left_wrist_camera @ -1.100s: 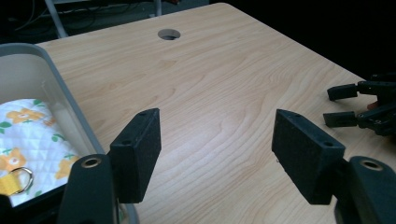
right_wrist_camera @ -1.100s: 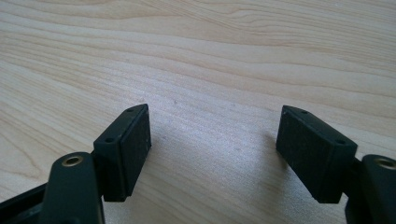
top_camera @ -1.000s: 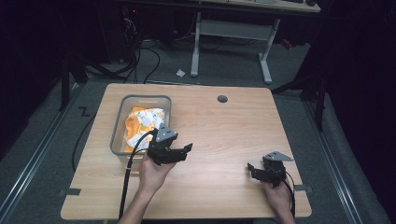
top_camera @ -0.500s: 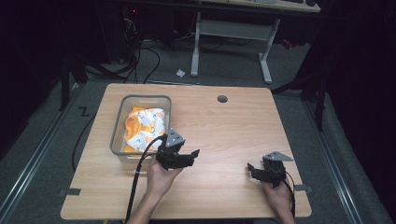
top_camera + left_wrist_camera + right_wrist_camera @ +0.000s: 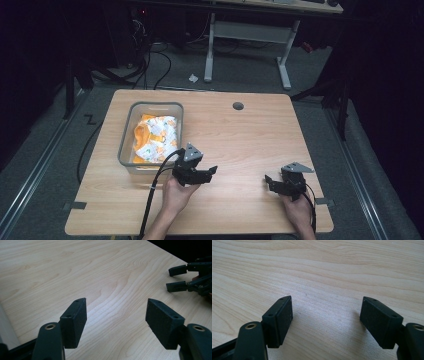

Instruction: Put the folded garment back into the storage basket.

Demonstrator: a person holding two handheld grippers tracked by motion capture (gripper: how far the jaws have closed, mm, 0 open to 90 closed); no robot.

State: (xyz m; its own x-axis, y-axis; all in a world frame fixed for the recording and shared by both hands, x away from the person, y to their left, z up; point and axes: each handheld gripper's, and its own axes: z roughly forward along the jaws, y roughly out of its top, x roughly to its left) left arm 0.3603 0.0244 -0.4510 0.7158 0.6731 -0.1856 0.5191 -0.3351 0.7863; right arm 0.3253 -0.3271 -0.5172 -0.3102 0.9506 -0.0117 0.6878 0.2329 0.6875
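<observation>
Comparison of the high view with its earlier pictures shows us one change: our left gripper (image 5: 196,173), which hung at the near rim of the clear bin (image 5: 126,145) a second ago, now sits lower and nearer to us over bare table (image 5: 240,135), just off the bin's near right corner, with its jaws apart and nothing between them. We see the orange and white cloth (image 5: 154,137) lying bunched inside the bin, touched by neither gripper. Our right gripper (image 5: 286,184) rests at the near right of the table exactly where it was, jaws apart as well. We turn to the left gripper view, where the two black pads (image 5: 75,322) stand wide with only wood grain between them, and the right gripper (image 5: 190,277) shows farther off at the upper right. We end with the right gripper view, where its pads (image 5: 280,320) are equally spread over empty wood and hold nothing. We judge that the cloth is put away and both hands are pulling back to rest, so the work looks finished or nearly so.
</observation>
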